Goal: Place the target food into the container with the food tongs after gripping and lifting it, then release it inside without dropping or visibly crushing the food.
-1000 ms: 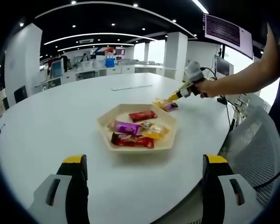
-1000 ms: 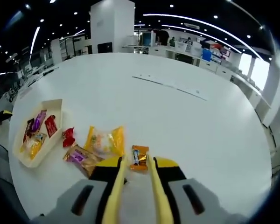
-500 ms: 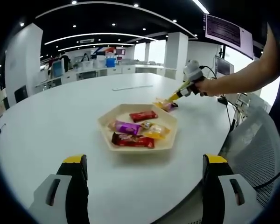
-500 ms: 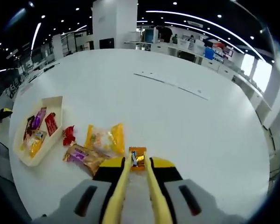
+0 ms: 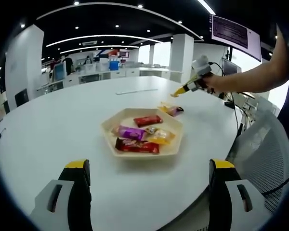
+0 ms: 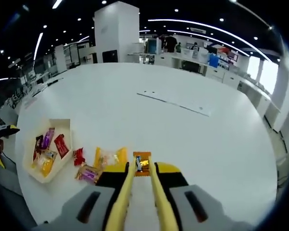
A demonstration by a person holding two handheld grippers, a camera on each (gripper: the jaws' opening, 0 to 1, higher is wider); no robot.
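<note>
My left claw (image 5: 147,185) was spread wide above the bench (image 5: 48,130), in front of the tray (image 5: 108,129) that held four snacks. In the right gripper view, the tray (image 6: 67,142) lay at left, then three loose packets (image 6: 98,161) beside it. My right claw (image 6: 140,166), carrying the yellow tongs (image 6: 123,197), pinched the orange candy (image 6: 142,163), lifted above the bench.
</note>
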